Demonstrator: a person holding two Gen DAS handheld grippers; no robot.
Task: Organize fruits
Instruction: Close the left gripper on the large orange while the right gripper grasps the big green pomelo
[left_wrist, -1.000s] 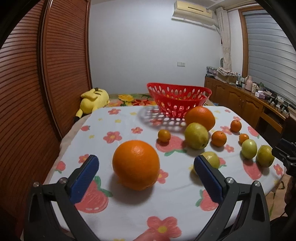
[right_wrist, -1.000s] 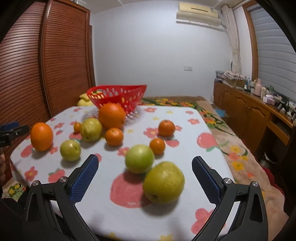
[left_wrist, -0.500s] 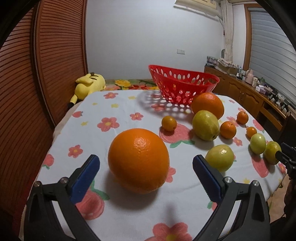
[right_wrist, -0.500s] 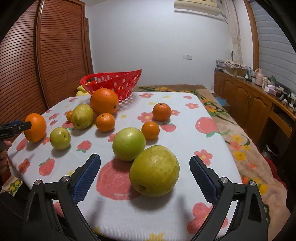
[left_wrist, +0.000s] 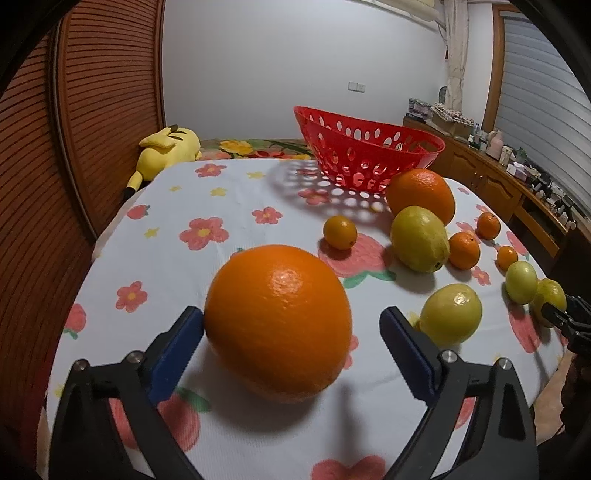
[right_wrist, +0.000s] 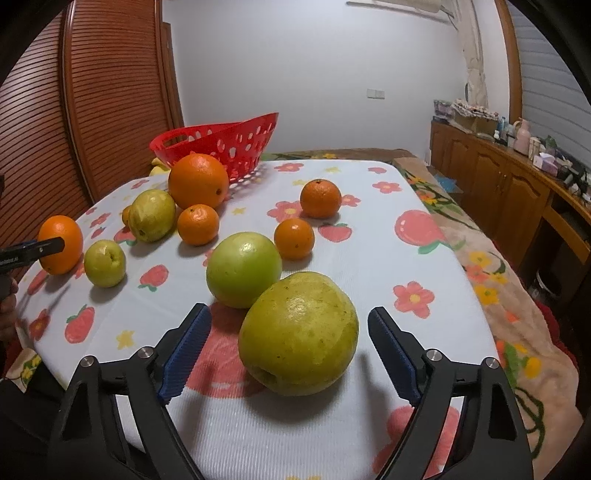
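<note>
Straddling the orange, the left gripper has been closing, like the right gripper around the pear, neither clamped.

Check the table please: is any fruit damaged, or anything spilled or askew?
Nothing stands out. The red perforated plastic basket stands upright and the oranges and yellow-green fruits lie whole on the flowered white tablecloth; nothing is spilled.
</note>
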